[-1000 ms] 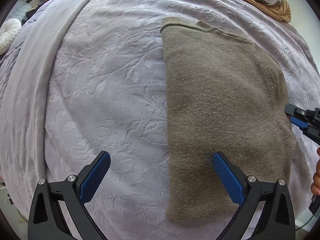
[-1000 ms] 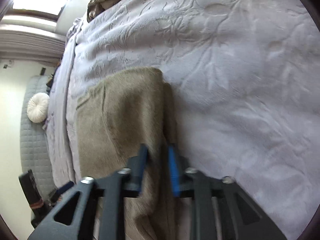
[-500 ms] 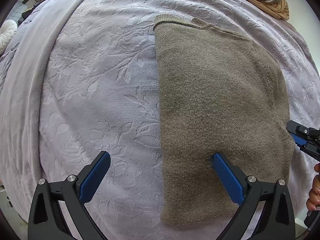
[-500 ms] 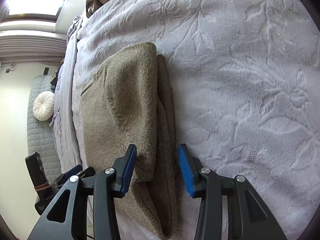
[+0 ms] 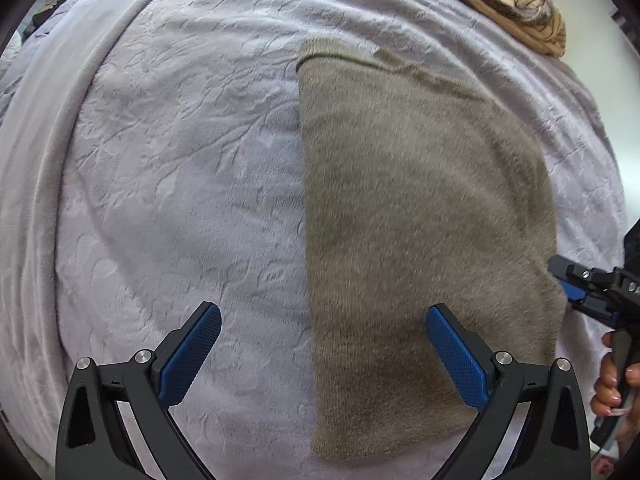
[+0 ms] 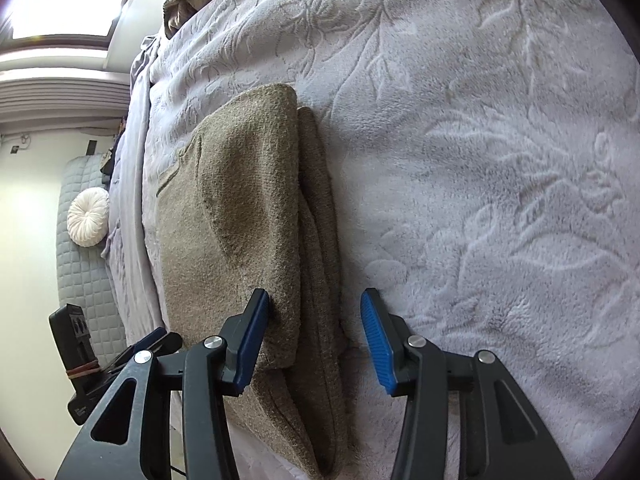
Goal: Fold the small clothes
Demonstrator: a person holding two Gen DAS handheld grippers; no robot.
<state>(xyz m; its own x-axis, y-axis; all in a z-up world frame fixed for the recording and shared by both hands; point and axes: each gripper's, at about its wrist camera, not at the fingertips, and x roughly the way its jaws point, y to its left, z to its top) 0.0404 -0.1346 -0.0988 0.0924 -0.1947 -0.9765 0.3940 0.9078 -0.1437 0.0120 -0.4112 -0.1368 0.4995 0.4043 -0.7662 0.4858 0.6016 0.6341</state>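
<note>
An olive-brown knit sweater [image 5: 420, 220] lies folded into a long rectangle on the lavender embossed blanket [image 5: 180, 180]. My left gripper [image 5: 320, 314] hovers above its near end, open wide; the right finger [image 5: 456, 352] is over the knit and the left finger over bare blanket. My right gripper [image 6: 315, 298] is open at the sweater's [image 6: 248, 200] layered right edge. That folded edge lies between its pads, and only the left pad [image 6: 252, 332] rests against the fabric. The right gripper [image 5: 564, 280] also shows at the sweater's right side in the left wrist view.
A tan striped cloth [image 5: 520, 4] is bunched at the blanket's far end. A person's hand [image 5: 612, 380] holds the right gripper's handle. Beyond the bed's left side are a white round cushion [image 6: 88, 218] and a grey quilted pad [image 6: 80, 272].
The right gripper's jaws have spread from a narrow pinch on the sweater's edge to well apart, and the edge now lies on the blanket. The left gripper stays open.
</note>
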